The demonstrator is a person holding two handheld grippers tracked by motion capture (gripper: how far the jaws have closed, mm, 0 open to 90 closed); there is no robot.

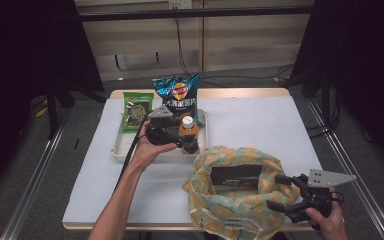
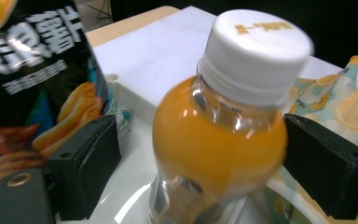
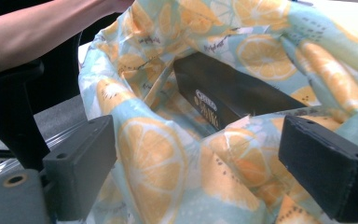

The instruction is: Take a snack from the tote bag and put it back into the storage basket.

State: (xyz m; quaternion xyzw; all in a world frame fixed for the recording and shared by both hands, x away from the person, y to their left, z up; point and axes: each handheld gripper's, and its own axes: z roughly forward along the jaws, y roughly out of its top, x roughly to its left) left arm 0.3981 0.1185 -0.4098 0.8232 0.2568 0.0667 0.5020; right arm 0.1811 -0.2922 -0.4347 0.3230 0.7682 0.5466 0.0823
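A bottle of orange juice [image 1: 188,131] [image 2: 219,144] with a white cap stands upright in the white tray [image 1: 117,147]. My left gripper [image 1: 190,139] [image 2: 200,163] is open around the bottle: its right jaw sits at the bottle's side, and a gap separates the left jaw from it. A lemon-print cloth bag [image 1: 230,200] [image 3: 154,172] lies open at the table's front, with a black box [image 1: 236,175] [image 3: 233,93] inside. My right gripper [image 1: 277,191] [image 3: 198,168] is open at the bag's right rim, loose cloth between its wide jaws.
A blue bag of chips [image 1: 177,95] [image 2: 32,70] stands at the tray's back, a green packet [image 1: 137,110] to its left. The white-covered table [image 1: 260,125] is bare to the tray's right. Dark curtains and frame rails flank the table.
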